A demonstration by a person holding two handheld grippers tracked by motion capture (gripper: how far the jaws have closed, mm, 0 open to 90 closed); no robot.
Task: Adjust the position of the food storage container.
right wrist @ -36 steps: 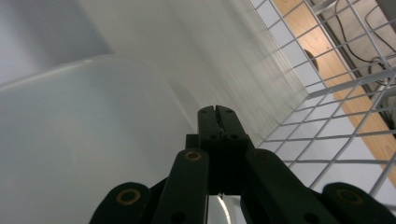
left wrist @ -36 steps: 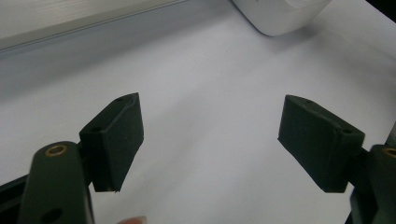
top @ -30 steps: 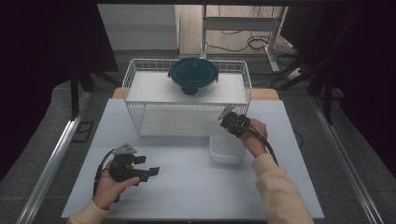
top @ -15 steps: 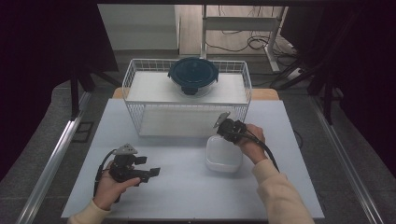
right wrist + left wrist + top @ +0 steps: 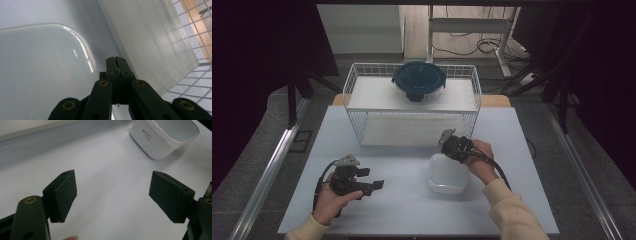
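A white plastic container (image 5: 447, 175) rests on the pale table, right of centre. My right gripper (image 5: 453, 150) is at its far rim, jaws shut on the thin wall. In the right gripper view the closed jaws (image 5: 116, 62) meet at the curved rim of the container (image 5: 37, 75). My left gripper (image 5: 371, 179) lies low over the table at the near left, held in a hand, jaws wide open with nothing between them. Seen from the left gripper (image 5: 112, 200), its fingers (image 5: 62, 192) frame bare table, and the container (image 5: 165, 137) stands beyond them at the upper right.
A white wire basket (image 5: 362, 70) stands at the back of the table, with a dark blue lidded bowl (image 5: 418, 80) on its top shelf. Bare table (image 5: 412, 210) runs between the two hands. Dark floor and metal rails flank the table.
The right gripper has drawn the white container away from the basket toward the near edge and slightly left. The left gripper has stayed put.
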